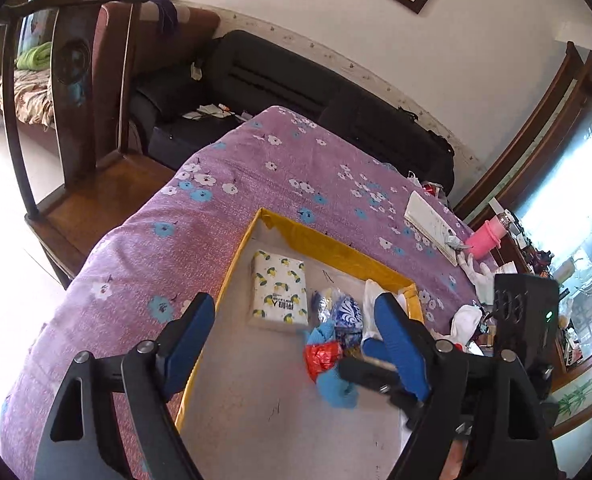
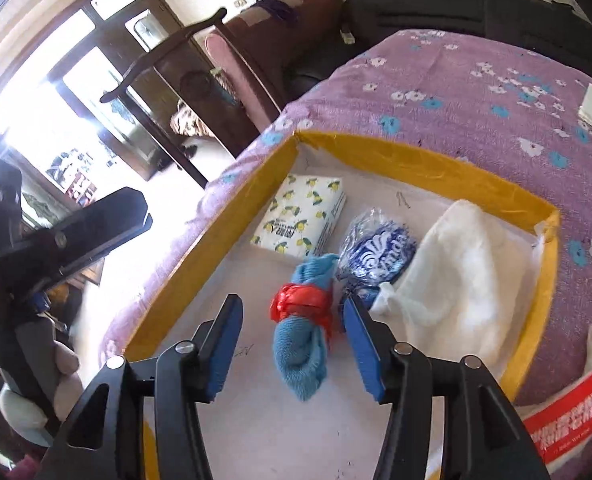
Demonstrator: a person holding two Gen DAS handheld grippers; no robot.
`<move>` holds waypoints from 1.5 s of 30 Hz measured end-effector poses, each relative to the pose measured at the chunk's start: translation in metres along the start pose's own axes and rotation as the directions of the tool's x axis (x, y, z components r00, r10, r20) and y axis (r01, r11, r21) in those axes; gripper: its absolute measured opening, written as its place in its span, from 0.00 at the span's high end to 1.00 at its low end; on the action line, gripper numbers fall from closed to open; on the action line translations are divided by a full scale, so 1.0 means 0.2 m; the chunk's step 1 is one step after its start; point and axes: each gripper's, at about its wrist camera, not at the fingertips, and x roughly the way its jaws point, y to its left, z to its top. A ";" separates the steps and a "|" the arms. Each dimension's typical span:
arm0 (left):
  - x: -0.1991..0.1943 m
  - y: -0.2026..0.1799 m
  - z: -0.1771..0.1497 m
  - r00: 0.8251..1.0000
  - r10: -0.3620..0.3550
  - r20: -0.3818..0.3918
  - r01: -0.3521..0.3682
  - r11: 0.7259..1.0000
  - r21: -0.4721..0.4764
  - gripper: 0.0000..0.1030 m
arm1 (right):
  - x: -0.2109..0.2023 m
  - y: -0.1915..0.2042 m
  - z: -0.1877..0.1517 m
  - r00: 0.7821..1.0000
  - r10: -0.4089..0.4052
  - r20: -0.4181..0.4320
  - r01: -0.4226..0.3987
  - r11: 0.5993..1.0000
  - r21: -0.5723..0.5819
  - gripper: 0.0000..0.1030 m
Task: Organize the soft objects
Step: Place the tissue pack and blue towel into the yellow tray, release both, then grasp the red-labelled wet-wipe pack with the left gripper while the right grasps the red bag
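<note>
Purple flowered bedspread (image 1: 256, 168) carries a yellow-walled cardboard tray (image 1: 316, 240). From the left wrist, the left claw (image 1: 296, 336) gapes, released, over a lemon-print tissue pack (image 1: 280, 292). From the right wrist, the right claw (image 2: 292, 344) stands released around a blue towel roll tied with red plastic (image 2: 302, 320), not touching; closing off-centre could knock it sideways. Only this view shows the white fluffy cloth (image 2: 464, 272) fully.

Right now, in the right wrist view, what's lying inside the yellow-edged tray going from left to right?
Lemon-print tissue pack → blue rolled cloth tied with red plastic → blue-and-white plastic packet → white fluffy cloth, which reaches the tray's right wall.
</note>
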 end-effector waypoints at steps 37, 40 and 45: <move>0.71 -1.22 -0.60 0.945 0.175 -0.276 0.024 0.805 0.592 0.18 | -1.18 -0.92 -0.92 0.874 -0.350 0.338 0.240 0.914 0.326 0.26; 0.82 -1.23 -0.56 0.932 0.195 -0.305 0.018 0.817 0.577 0.18 | -1.23 -0.96 -0.95 0.865 -0.359 0.350 0.235 0.907 0.350 0.26; 0.89 -1.28 -0.62 0.917 0.263 -0.300 -0.011 0.768 0.640 0.39 | -1.31 -1.03 -0.97 0.849 -0.390 0.357 0.243 0.888 0.391 0.25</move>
